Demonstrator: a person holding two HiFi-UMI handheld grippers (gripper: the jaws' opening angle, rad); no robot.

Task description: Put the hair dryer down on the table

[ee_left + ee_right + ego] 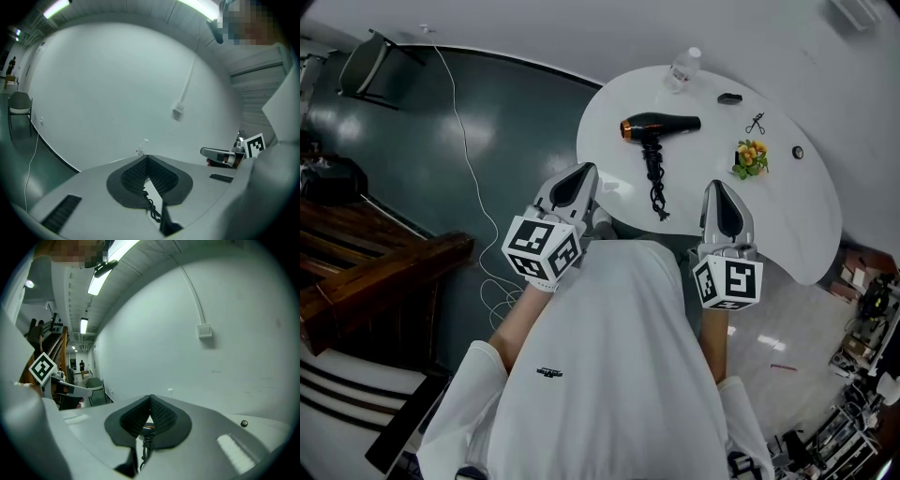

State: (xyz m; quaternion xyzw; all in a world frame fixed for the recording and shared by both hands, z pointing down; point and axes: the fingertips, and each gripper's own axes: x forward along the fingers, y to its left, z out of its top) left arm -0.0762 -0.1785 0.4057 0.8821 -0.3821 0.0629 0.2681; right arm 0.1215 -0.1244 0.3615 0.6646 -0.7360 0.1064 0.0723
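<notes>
- While the hair dryer [659, 126] lies on its side on the white table [806, 206], its coiled cord [656, 183] runs from the handle toward the person; neither tool touches it, so the set-down reads as complete
- Left gripper [579, 178]: well apart from the hair dryer, on the person's side of it and off the table's near edge, held close to the chest; its fingers [133, 176] are pressed tip to tip with nothing between them, and only the cord shows beyond the gap at their base
- Right gripper [720, 195]: also well apart from the hair dryer, on the person's side; its fingers [164, 417] are closed together and empty, with the dryer's handle and cord seen past them
- Lying flat, the hair dryer has a broad, stable rest and is unlikely to tip; the slack cord pulls on nothing
- Bottle [682, 68] stands beyond the hair dryer, while the scissors [756, 123] and yellow flower sprig [751, 157] lie to its right, all apart from it, so it rests on bare table
</notes>
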